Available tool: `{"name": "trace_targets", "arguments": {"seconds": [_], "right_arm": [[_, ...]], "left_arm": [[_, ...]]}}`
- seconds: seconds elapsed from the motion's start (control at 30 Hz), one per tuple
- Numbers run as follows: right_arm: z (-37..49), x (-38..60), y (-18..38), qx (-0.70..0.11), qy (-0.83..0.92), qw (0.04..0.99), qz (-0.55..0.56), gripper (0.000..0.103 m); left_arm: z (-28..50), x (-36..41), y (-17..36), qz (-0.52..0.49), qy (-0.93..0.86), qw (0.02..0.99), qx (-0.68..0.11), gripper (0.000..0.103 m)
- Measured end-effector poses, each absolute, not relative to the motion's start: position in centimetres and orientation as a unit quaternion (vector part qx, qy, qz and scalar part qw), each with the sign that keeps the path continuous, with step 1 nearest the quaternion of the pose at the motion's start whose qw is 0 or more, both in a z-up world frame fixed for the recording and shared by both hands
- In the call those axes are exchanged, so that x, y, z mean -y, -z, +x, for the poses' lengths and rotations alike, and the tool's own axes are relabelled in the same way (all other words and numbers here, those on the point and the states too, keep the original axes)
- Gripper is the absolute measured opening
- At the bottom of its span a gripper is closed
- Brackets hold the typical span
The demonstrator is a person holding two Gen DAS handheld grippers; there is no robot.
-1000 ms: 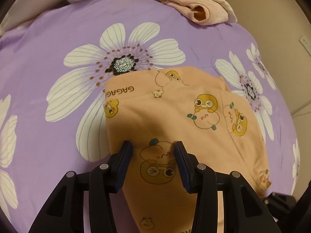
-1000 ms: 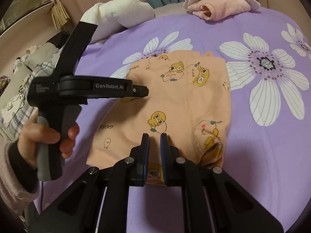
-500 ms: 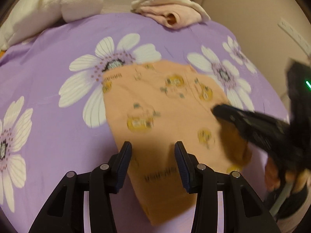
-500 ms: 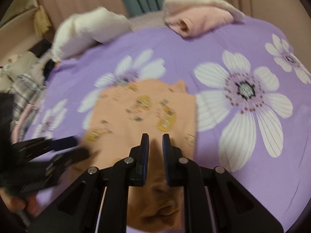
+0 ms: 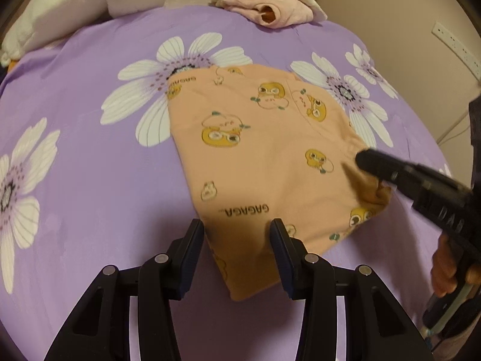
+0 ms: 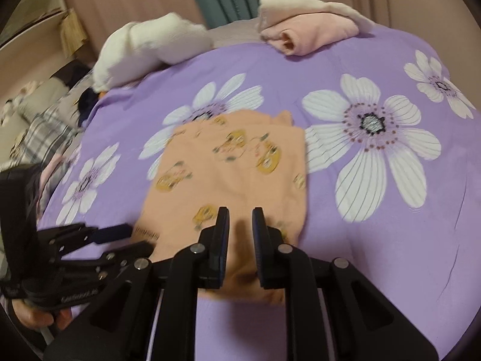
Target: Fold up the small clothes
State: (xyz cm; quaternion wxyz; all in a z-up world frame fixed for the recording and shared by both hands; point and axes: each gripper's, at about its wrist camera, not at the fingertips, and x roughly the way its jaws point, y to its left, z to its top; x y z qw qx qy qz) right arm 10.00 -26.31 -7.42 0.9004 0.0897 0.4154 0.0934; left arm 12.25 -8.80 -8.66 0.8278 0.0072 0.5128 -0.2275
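The folded peach cartoon-print cotton garment (image 5: 264, 162) lies mid-bed on the purple flowered bedsheet (image 5: 90, 180), bare sheet all round. Left gripper (image 5: 237, 234) jaws apart, empty, over its near edge; right gripper (image 6: 240, 225) jaws slightly apart, empty.

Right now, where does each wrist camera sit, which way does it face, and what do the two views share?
Left wrist: on the left gripper, looking down along its open fingers at the peach garment on the purple sheet; the right gripper and a hand show at right.
Right wrist: on the right gripper, over the garment's near edge; the left gripper shows at lower left.
Shared: garment, sheet, folded pink clothes, white pillow.
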Motion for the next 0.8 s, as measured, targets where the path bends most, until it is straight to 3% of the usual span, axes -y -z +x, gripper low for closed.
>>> {"name": "trace_targets", "arguments": {"seconds": [0.13,0.3,0.5,0.57,0.63,0.8], "right_arm": [[10.4,25.9,10.0,-0.458,-0.075,0.883,0.075,0.014],[9.8,26.1,9.5,-0.455,-0.076,0.883,0.090,0.017],[7.9,26.4,8.5,-0.449,-0.089,0.883,0.107,0.034],[7.2,26.7,8.2,-0.447,-0.092,0.882,0.117,0.043],[6.4,26.9,8.0,-0.442,-0.093,0.883,0.126,0.047],[5.1,28.0,8.1,-0.444,-0.094,0.877,0.160,0.052]], "left_arm": [[12.2,8.8,8.8,0.002,0.224,0.825,-0.519,0.044],[11.3,8.4,8.5,-0.005,0.221,0.823,-0.524,0.044],[10.2,7.2,8.5,-0.032,0.216,0.816,-0.535,0.044],[9.6,6.7,8.4,-0.039,0.213,0.816,-0.536,0.051],[9.3,6.3,8.3,-0.044,0.209,0.817,-0.536,0.061],[8.8,5.1,8.3,-0.070,0.206,0.815,-0.538,0.062]]}}
